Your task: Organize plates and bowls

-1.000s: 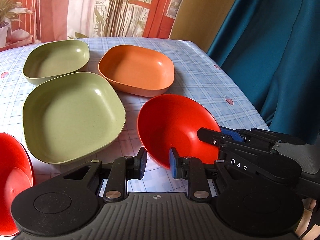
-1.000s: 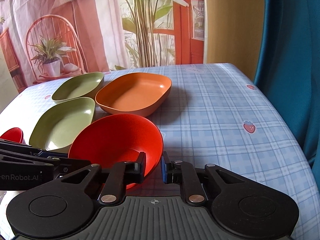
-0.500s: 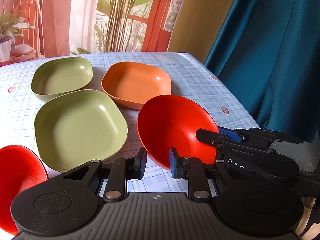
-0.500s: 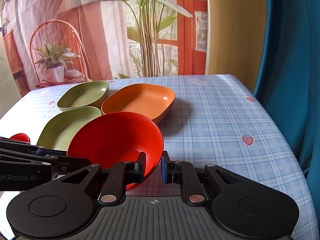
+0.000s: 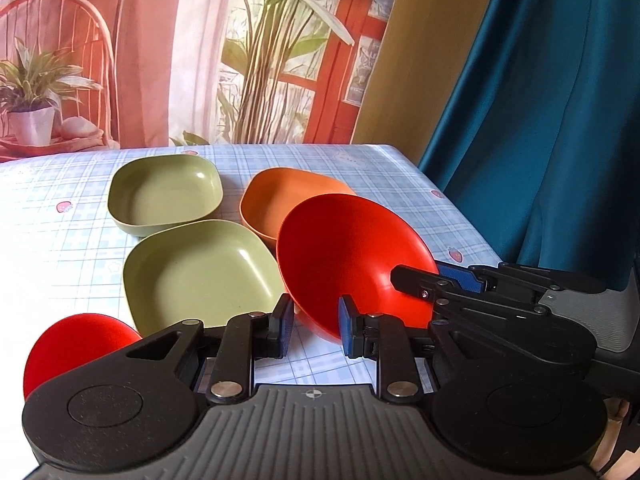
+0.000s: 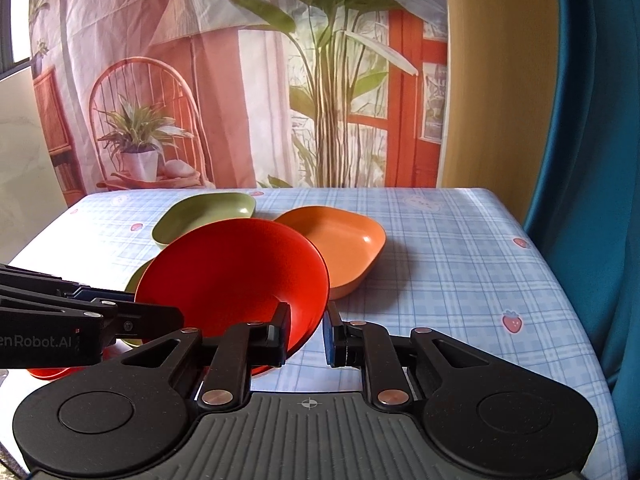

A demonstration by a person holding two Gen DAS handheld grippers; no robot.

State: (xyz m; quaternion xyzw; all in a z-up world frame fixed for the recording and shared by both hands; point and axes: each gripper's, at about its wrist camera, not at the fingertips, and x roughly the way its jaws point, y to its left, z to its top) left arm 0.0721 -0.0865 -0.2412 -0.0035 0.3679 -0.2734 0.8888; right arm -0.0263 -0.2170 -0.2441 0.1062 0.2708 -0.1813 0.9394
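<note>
Red bowl [image 5: 352, 256], round, glossy, tilted, rim clamped by left gripper [image 5: 314, 326] and right gripper [image 6: 306, 334].

Both claws pinch the red bowl [image 5: 352, 256] (tilted, off the table [image 5: 60, 248]): left claw [image 5: 312, 326] at its near rim, right claw [image 5: 432, 280] from the right.

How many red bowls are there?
2. One red bowl is lifted off the table, gripped at its rim by both the left gripper and the right gripper. The other sits near the left gripper's base, partly hidden.
</note>
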